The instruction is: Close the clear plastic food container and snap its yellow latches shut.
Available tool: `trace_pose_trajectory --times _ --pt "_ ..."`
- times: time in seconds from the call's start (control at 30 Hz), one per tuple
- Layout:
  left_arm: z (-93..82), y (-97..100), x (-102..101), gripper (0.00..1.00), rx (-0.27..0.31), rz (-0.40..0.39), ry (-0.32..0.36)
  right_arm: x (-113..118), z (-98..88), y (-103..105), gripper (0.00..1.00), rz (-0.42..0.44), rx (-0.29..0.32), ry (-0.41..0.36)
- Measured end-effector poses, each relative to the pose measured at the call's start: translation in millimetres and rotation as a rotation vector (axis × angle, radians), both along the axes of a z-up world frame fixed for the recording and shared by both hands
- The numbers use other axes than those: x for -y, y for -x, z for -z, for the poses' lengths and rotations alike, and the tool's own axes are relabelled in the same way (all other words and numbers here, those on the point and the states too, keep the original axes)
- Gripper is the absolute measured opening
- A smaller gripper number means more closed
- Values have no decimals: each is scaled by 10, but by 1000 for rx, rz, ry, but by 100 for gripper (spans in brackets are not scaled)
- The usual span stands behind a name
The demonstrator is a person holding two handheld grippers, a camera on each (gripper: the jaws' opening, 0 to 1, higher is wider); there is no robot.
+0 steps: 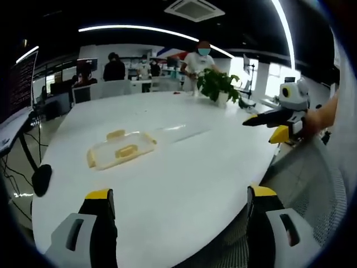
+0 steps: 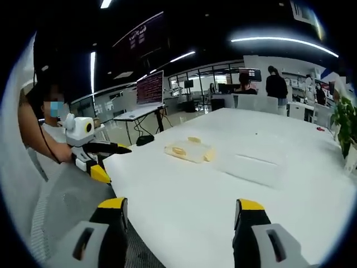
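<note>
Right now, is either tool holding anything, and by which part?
Nothing is held. The left tool and right tool are both open over the white table, apart from the clear container, which lies untouched.

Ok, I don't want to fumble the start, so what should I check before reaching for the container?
1. Left hand-held gripper open and free: ok, jaws apart, nothing between them.
2. Right hand-held gripper open and free: ok, the same.
3. Lid located: ok, it lies flat on the white table, its yellow latches showing.
4. Container located: ok, clear base beside the lid, apart from it.
5. Lid on base: not ok, not yet placed.
6. Latch position, open or folded: cannot tell, too small.
</note>
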State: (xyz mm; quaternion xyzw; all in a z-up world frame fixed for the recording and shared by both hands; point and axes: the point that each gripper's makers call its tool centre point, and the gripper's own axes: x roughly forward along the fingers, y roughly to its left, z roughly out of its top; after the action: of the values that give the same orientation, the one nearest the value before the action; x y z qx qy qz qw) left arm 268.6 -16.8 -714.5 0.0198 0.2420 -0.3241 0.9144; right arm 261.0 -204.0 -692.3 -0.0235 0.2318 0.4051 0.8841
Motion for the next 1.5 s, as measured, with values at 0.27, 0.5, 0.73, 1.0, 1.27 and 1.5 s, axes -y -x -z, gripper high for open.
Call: trace_pose_trajectory --times 0.27,0.5,0.73,1.0,1.27,1.5 --pt "0 4 -24 97 2 -20 -36 -44 -66 54 76 -33 3 -35" --pt "-22 8 -13 97 -12 -13 -9 17 -81 -3 75 3 -11 -51" --pt "-193 -68 27 97 -1 15 83 1 -104 -86 74 26 -36 -59" --pt "-250 -199 -13 96 29 79 80 -63 -9 -99 74 -2 -40 28" --pt "-246 -324 5 95 48 134 50 -135 27 -257 72 -31 -43 54" --pt "-229 -464 -20 95 62 159 32 -173 75 -359 70 -74 -51 73"
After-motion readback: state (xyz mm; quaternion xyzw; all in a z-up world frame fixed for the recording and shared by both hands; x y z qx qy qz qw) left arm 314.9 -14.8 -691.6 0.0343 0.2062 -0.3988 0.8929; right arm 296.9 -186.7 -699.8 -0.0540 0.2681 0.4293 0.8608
